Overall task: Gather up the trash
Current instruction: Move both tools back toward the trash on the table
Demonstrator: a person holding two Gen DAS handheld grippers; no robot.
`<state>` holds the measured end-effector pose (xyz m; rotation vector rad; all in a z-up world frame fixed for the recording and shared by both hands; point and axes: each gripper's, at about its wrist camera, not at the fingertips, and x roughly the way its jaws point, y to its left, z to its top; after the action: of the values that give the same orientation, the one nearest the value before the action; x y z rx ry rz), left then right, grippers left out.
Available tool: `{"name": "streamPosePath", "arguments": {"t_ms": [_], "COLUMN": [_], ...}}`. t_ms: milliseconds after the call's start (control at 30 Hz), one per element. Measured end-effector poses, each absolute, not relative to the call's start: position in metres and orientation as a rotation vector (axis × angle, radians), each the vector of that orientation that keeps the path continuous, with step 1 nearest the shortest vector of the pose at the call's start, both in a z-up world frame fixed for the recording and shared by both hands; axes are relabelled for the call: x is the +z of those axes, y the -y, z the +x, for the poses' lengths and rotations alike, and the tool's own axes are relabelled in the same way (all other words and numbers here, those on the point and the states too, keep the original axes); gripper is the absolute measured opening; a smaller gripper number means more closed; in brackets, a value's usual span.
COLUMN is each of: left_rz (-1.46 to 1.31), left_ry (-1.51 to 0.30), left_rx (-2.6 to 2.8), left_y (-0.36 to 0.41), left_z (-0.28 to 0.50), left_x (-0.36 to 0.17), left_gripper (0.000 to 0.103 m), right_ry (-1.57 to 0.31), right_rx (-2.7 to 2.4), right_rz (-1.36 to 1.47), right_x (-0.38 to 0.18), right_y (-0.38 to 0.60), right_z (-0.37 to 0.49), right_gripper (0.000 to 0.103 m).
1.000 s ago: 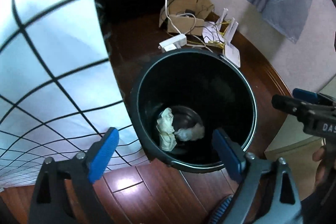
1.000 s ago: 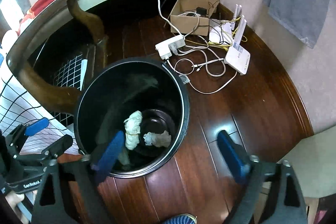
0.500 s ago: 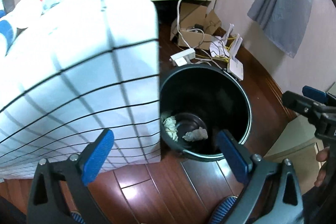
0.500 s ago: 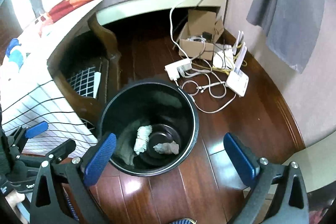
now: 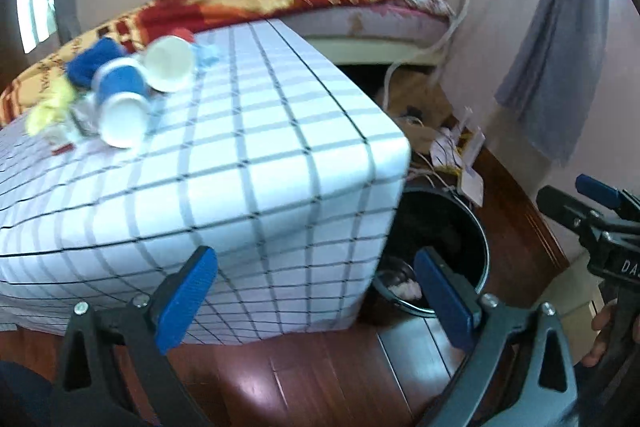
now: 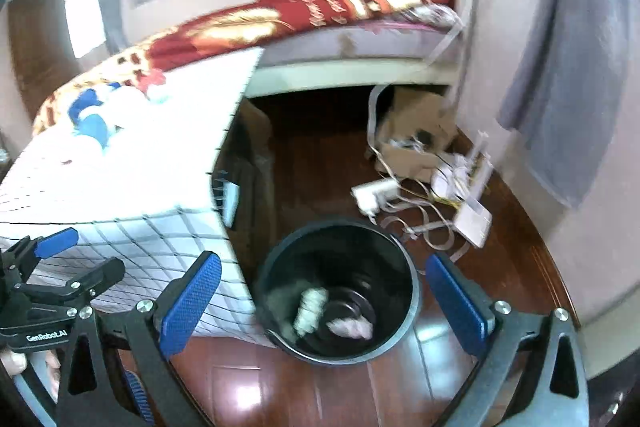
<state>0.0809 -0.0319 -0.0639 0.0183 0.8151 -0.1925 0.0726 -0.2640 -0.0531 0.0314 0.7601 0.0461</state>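
both wrist views angled down, sharing bin (image 5: 476,239)

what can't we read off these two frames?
- Bin, left wrist view: table corner hides most of its inside.
- Trash pile, right wrist view: overexposed and blurred, items unclear.
- Cups, left wrist view: motion blur, contents unreadable.
- Right tool, left wrist view: cut off by the frame edge.

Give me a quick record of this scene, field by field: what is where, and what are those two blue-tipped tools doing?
Place: bedroom with a wooden floor
Trash bin: black, round, on the floor beside the table; two crumpled paper wads at the bottom
Table: white checked cloth; paper cups and other scraps bunched at its far end
Left gripper: open, holding nothing
Right gripper: open, holding nothing, bin in front of it
Floor clutter: cardboard box, power strip, cables by the wall
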Motion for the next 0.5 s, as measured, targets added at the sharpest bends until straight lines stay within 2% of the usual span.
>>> {"name": "streamPosePath", "arguments": {"t_ms": [500], "left_rz": [-0.104], "left_ry": [-0.679], "left_rx": [0.009], "left_y": [-0.088], "left_z": [0.070], "left_x": [-0.033], "left_gripper": [0.099], "right_ry": [-0.680], "right_rx": [0.257], "right_rz": [0.010], "right_x": [-0.004], "right_y": [0.142], "right_z": [0.117], "right_gripper": [0.103]}}
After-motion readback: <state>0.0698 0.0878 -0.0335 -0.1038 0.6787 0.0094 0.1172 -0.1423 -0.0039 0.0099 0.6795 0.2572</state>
